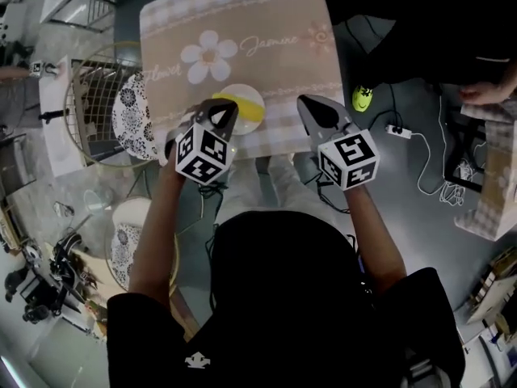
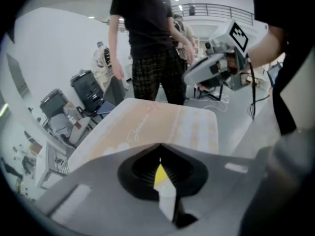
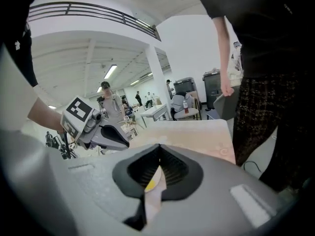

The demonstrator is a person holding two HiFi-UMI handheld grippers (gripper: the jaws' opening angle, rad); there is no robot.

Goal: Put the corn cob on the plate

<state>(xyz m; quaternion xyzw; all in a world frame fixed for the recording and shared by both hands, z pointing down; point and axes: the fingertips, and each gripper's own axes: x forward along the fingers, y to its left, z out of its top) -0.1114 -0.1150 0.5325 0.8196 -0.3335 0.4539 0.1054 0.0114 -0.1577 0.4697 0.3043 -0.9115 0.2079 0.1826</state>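
Note:
On the flower-print tablecloth (image 1: 242, 31), near its front edge, a yellow corn cob (image 1: 252, 115) lies on a white plate (image 1: 239, 94). My left gripper (image 1: 226, 107) hangs over the plate's near left rim, jaws shut with nothing in them. My right gripper (image 1: 307, 103) hovers to the right of the plate, also shut and empty. In the left gripper view the shut jaws (image 2: 160, 159) leave a slit that shows a sliver of corn (image 2: 160, 176) and plate (image 2: 168, 200). The right gripper view shows its shut jaws (image 3: 158, 156) and a speck of yellow corn (image 3: 150, 184).
Patterned plates (image 1: 133, 115) lean in a wire rack (image 1: 90, 103) left of the table, with another plate (image 1: 125, 245) lower down. A person in black (image 2: 147, 38) stands at the table's far side. A yellow ball (image 1: 362, 97) and a power strip (image 1: 400, 130) lie on the floor.

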